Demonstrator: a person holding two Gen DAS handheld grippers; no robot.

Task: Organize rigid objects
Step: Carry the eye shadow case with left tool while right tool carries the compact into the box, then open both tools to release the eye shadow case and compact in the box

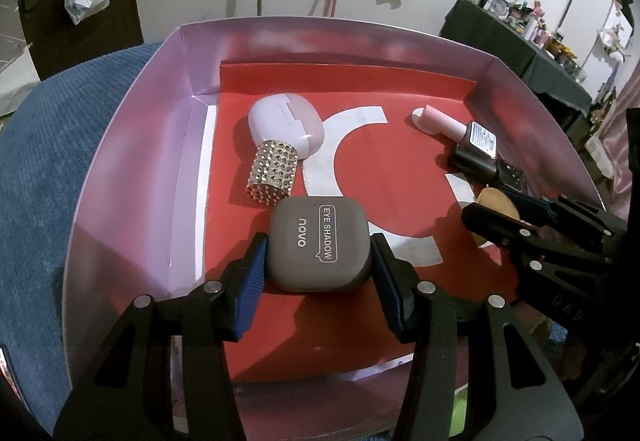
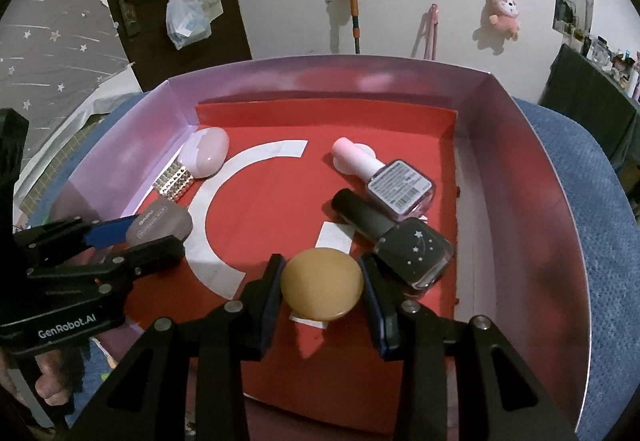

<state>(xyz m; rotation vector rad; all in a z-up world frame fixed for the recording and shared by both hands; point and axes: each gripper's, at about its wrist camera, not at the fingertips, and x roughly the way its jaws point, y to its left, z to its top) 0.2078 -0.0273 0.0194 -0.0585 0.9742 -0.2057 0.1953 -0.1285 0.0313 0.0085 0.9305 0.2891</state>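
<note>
Eye shadow case (image 1: 318, 243) pinched by left tool (image 1: 318, 273), tan round compact (image 2: 322, 283) pinched by right tool (image 2: 322, 299); both low in box (image 1: 132, 145), likely for placing.

I get dim, warm indoor light from above — short soft shadows lie beside the plush toys (image 2: 505, 14) on the wall. The box's glossy walls (image 1: 132, 177) show pale glare. Fisheye bending curves every edge, corners go black, and the centre stays sharp.
</note>
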